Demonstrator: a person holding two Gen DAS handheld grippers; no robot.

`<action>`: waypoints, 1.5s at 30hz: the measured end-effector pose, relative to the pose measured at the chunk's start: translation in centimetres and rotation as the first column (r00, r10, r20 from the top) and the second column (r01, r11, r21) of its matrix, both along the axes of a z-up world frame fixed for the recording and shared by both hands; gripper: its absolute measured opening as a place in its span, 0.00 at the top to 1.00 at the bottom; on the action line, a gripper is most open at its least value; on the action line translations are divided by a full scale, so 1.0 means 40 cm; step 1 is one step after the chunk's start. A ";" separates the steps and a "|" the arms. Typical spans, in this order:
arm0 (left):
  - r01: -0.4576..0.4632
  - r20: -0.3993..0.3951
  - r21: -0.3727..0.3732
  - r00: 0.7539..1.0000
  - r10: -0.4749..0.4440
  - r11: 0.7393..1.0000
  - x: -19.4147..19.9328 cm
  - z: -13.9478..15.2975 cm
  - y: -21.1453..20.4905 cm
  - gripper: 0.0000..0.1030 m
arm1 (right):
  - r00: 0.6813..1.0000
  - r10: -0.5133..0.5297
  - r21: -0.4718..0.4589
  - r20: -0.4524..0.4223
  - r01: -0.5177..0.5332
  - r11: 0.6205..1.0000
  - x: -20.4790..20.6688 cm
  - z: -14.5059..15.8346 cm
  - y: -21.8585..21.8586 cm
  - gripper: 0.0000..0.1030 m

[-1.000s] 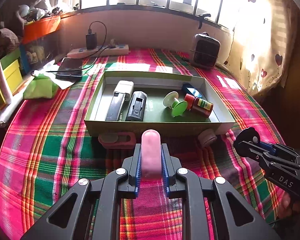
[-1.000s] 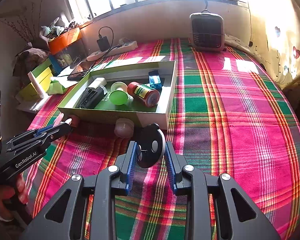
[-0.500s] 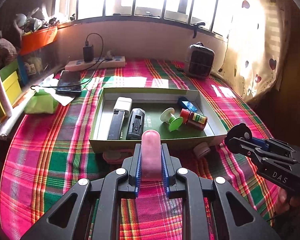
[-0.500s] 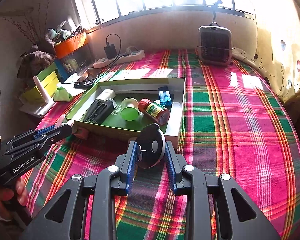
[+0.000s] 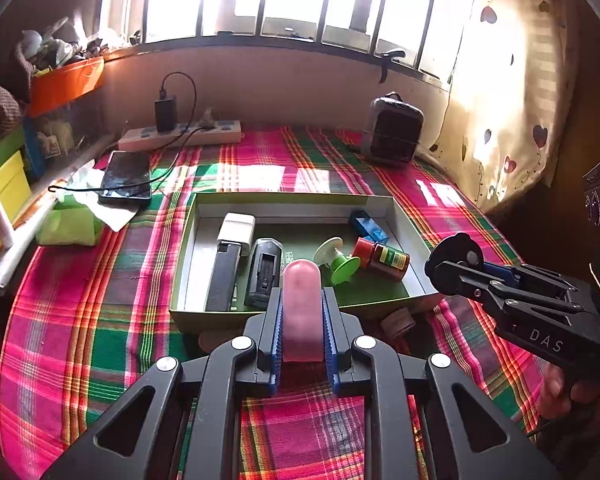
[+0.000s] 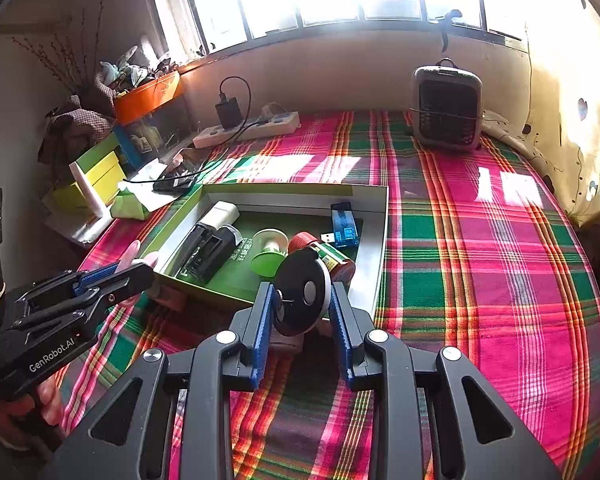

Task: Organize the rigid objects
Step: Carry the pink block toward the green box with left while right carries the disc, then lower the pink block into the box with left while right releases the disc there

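Entry: 2 hand-held grippers, both loaded, above a pink-and-green plaid cloth [image 5: 80,320]. Left gripper [image 5: 302,320]: jaws narrow, clamped on a pale pink, round-tipped rigid block [image 5: 302,304], just short of the near wall of the shallow green cardboard tray [image 5: 220,320]. Right gripper [image 6: 302,312]: jaws pinched on a black round disc with a pale centre button [image 6: 302,290], held edge-on near the tray's near right corner. Tray contents: 2 black oblong cases [image 5: 244,270], a green-and-white spool [image 5: 336,262], a red-capped jar [image 5: 382,256], a blue USB stick [image 5: 368,226]. Risks: the thin disc pivots or slips out of its edge grip; either load clips the tray wall and shifts the tray; a drop onto the spool or jar sets them rolling. 2 small items, possibly tape rolls, lie half-hidden against the near wall outside.
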State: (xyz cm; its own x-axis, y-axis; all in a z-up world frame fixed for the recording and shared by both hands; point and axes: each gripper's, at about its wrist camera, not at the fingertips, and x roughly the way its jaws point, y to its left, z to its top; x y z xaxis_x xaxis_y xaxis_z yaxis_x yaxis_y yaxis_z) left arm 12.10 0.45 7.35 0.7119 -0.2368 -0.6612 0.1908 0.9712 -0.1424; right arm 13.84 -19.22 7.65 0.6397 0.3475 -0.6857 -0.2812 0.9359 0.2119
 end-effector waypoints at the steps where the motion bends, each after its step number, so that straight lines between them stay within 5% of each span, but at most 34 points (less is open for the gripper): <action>1: 0.002 -0.001 -0.006 1.000 -0.002 1.000 0.005 0.001 0.001 0.84 | 1.000 0.001 0.002 -0.001 -0.001 1.000 0.007 0.002 0.001 0.72; 17: 0.020 -0.046 -0.047 0.999 -0.022 0.999 0.096 -0.023 -0.003 0.84 | 0.999 0.034 -0.003 -0.025 -0.034 0.999 0.151 0.003 0.020 0.72; 45: 0.031 -0.167 -0.024 0.985 -0.035 0.999 0.205 -0.122 -0.046 0.84 | 0.975 0.113 0.007 -0.191 -0.113 0.994 0.355 -0.118 0.077 0.72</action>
